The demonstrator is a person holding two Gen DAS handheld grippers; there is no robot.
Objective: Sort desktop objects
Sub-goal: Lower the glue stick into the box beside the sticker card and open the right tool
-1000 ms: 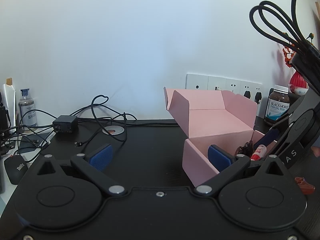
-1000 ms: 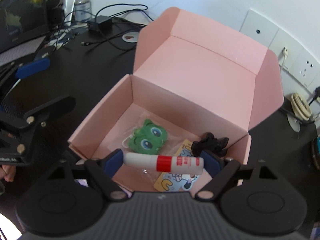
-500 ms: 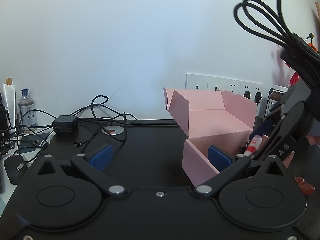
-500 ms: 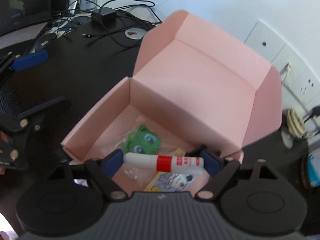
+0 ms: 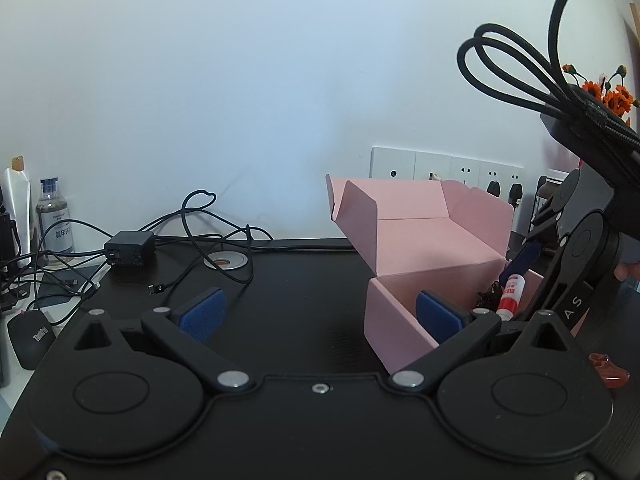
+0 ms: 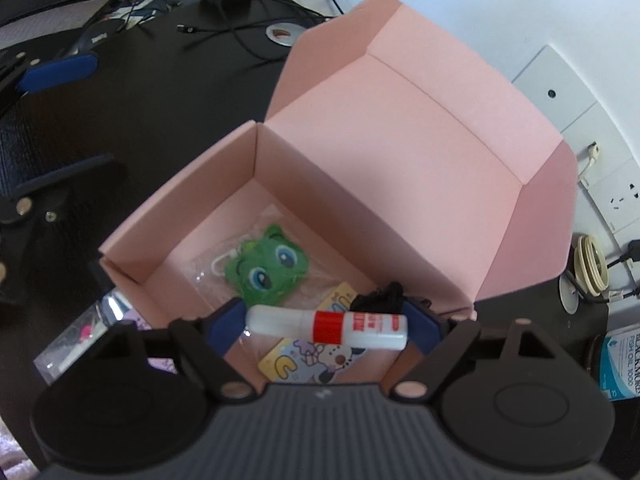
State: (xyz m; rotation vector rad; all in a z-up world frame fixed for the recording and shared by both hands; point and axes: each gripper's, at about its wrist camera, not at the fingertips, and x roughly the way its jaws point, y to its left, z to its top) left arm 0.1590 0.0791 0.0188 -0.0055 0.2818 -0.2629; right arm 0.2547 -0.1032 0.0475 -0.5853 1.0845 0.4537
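An open pink cardboard box (image 6: 400, 128) stands on the black desk, its lid tipped back. Inside lie a green plush frog charm (image 6: 268, 268), a cartoon sticker card (image 6: 312, 364) and a black hair tie (image 6: 380, 296). My right gripper (image 6: 326, 326) hangs over the box's near edge, shut end to end on a white glue stick with a red band (image 6: 328, 326). The left wrist view shows that glue stick (image 5: 510, 294) tilted above the box (image 5: 420, 240). My left gripper (image 5: 320, 316) rests low on the desk, open and holding nothing, its right finger (image 5: 438, 316) beside the box's front corner.
Tangled black cables and a charger brick (image 5: 130, 248) lie at the back left, with a mouse (image 5: 30, 334) and a bottle (image 5: 54, 220). Wall sockets (image 5: 444, 168) sit behind the box. A fish oil bottle (image 6: 622, 360) and a clear packet (image 6: 84, 340) flank the box.
The right gripper has rolled and shifted slightly over the box while keeping the glue stick. The left gripper has stayed put.
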